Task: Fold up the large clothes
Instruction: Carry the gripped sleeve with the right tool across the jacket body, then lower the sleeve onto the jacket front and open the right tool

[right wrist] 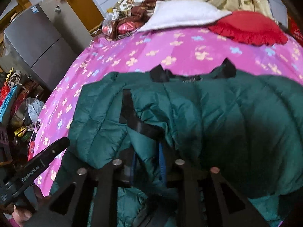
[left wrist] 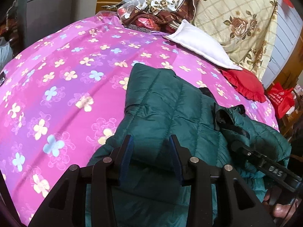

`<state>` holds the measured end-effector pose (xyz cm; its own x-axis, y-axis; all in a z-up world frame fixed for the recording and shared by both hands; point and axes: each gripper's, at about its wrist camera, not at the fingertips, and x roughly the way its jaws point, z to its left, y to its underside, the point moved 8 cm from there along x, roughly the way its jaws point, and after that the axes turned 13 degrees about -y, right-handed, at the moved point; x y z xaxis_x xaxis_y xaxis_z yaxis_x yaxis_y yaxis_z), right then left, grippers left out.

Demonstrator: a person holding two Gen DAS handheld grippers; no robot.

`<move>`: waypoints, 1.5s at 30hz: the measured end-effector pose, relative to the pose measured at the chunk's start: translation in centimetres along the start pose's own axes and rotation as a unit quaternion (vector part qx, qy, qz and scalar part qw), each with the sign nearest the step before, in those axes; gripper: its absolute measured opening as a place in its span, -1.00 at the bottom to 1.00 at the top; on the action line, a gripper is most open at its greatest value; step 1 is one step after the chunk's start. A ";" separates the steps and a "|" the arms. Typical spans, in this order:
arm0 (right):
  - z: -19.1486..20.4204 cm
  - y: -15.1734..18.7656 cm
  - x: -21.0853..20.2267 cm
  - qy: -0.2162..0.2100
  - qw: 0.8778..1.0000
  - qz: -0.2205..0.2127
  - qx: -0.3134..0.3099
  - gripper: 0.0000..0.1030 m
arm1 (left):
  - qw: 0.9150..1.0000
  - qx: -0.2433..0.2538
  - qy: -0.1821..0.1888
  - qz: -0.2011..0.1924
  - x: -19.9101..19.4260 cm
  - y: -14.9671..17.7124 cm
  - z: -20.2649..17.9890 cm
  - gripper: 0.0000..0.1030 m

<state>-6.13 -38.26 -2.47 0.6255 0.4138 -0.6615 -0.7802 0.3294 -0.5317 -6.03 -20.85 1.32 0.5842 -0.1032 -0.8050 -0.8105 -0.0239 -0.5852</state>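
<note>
A dark green quilted down jacket (left wrist: 170,109) lies spread over the near part of my bed, on a pink bedspread (left wrist: 66,79) printed with pale yellow and blue flowers. My left tongs (left wrist: 150,147) stand spread, one blue-padded finger on each side of a puffy fold of the jacket, which fills the gap between them; I cannot tell whether the pads press it. My right tongs (right wrist: 147,151) are drawn close together, pinching a bunched ridge of the same green fabric just below a black strap (right wrist: 136,121) that crosses the jacket's rumpled middle. The collar end, with its black tabs (right wrist: 159,73), points toward the far side of the bed. There, a white pillow (left wrist: 200,43) rests along the bedspread's far edge, a red frilled cushion (left wrist: 244,84) just beside it, and a cream floral quilt (left wrist: 236,19) is heaped behind both. A grey refrigerator (right wrist: 37,43) stands past the bed's left edge.
</note>
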 end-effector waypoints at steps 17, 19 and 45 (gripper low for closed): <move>0.2 -0.7 -13.1 -0.006 0.997 -0.070 -0.013 0.21 | 0.999 0.022 0.038 -0.003 -2.6 0.6 -4.6 -0.43; -0.2 -0.6 -14.8 -0.003 0.997 -0.082 -0.012 0.26 | 0.999 0.024 0.045 -0.002 -2.8 0.7 -5.4 -0.41; -11.1 2.2 -22.7 0.065 0.986 -0.139 0.071 0.39 | 0.998 0.039 0.038 -0.041 -2.4 -2.8 -8.4 -1.00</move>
<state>-22.03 -56.33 5.51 0.8033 0.1821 -0.5671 -0.5651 0.5337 -0.6291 -5.46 -28.84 5.71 0.6420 -0.1783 -0.7457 -0.7521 0.0424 -0.6576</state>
